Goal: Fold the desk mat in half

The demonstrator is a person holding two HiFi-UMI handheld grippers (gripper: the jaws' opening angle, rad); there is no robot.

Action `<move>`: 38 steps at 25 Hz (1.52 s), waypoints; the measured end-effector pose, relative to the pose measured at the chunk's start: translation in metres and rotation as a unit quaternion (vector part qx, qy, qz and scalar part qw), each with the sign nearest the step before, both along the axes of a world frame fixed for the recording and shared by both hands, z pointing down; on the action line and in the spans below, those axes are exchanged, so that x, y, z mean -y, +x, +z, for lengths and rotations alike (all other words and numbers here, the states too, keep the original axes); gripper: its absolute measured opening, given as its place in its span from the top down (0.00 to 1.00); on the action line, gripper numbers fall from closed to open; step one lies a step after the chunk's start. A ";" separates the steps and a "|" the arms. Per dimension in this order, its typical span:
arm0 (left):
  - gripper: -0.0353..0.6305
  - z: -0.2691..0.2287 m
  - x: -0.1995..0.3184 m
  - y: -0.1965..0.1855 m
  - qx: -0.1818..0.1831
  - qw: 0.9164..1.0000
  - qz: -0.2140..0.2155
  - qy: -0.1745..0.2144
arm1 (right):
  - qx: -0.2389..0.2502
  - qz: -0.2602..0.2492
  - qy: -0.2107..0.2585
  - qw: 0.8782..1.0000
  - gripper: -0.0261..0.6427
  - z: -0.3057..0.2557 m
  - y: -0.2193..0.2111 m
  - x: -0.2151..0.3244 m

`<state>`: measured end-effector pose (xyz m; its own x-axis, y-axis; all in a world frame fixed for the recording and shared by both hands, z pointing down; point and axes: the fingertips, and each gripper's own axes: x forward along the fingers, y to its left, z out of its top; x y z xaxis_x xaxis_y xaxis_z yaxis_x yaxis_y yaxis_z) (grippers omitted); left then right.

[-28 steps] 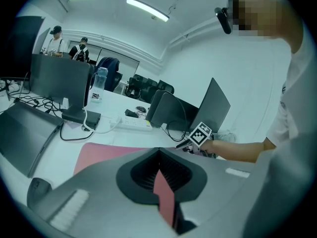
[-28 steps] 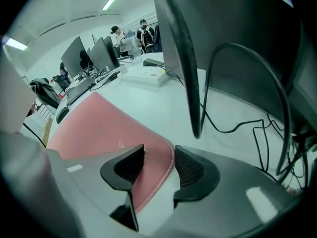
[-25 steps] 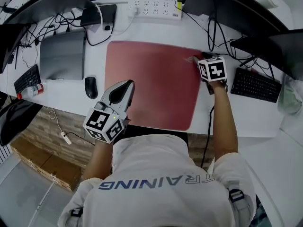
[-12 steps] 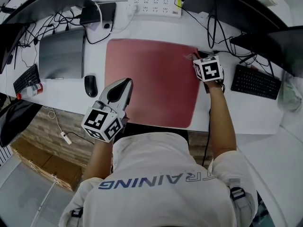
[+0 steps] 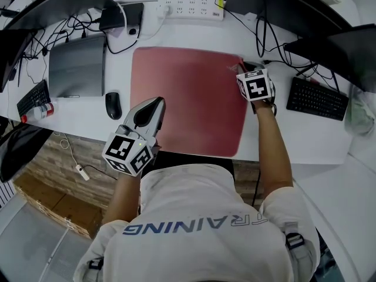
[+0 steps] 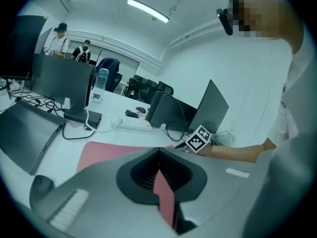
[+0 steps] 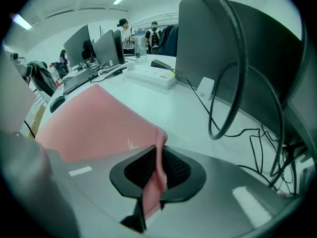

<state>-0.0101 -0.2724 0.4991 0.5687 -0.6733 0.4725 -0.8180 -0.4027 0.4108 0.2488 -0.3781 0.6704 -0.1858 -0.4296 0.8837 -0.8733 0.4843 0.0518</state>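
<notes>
Well off to the left of the left hand-held gripper [image 6: 158, 152]: a closed grey laptop [image 5: 76, 68], flat on the white desk [image 5: 194, 37]. A tangle of black cables runs behind it.

Just left of that gripper: a dark mouse [image 5: 113, 106], near the desk mat's left edge but not touching it.

The left hand-held gripper sits over the near-left part of the desk mat [image 5: 194, 98]. Its own view shows the jaws clamped on a thin upright strip of the red mat, pads tight against both faces. In the head view the gripper body hides the mat edge it holds.

Between the two grippers the desk mat, red with rounded corners, lies mostly flat on the desk. Its near edge sits close to the desk's front edge.

Ahead of both grippers, past the mat's far edge: a white power strip [image 5: 191, 7] with plugs in it, well apart from the mat.

The right hand-held gripper [image 7: 158, 152] is at the mat's far-right corner. Its jaws are closing, with the corner standing between them. The pink-red material is pinched between the pads and curled up off the desk. The rest of the mat slopes away to the gripper's left.

Right of that gripper: a black keyboard [image 5: 317, 101], apart from the mat, with loose cables between the two.
</notes>
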 end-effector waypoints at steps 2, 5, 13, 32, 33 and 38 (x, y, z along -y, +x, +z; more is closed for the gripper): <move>0.95 -0.003 -0.001 -0.001 0.000 1.000 -0.001 0.004 | 0.004 0.002 0.004 1.000 0.88 -0.001 0.001 0.000; 0.95 -0.013 -0.003 -0.004 0.001 1.000 -0.004 0.014 | 0.016 0.010 0.015 1.000 0.88 -0.012 -0.001 -0.002; 0.95 -0.034 -0.019 -0.003 0.003 0.999 -0.025 0.039 | 0.043 -0.028 0.073 0.996 0.88 -0.069 -0.026 -0.034; 0.95 -0.082 -0.076 -0.057 0.016 0.990 -0.085 0.109 | 0.137 -0.105 0.075 0.982 0.87 -0.139 -0.123 -0.135; 0.95 -0.082 -0.081 -0.064 0.013 0.990 -0.085 0.110 | 0.136 -0.106 0.075 0.982 0.87 -0.140 -0.131 -0.140; 0.95 -0.081 -0.114 -0.114 0.007 0.989 -0.094 0.115 | 0.123 -0.105 0.073 0.984 0.87 -0.144 -0.177 -0.164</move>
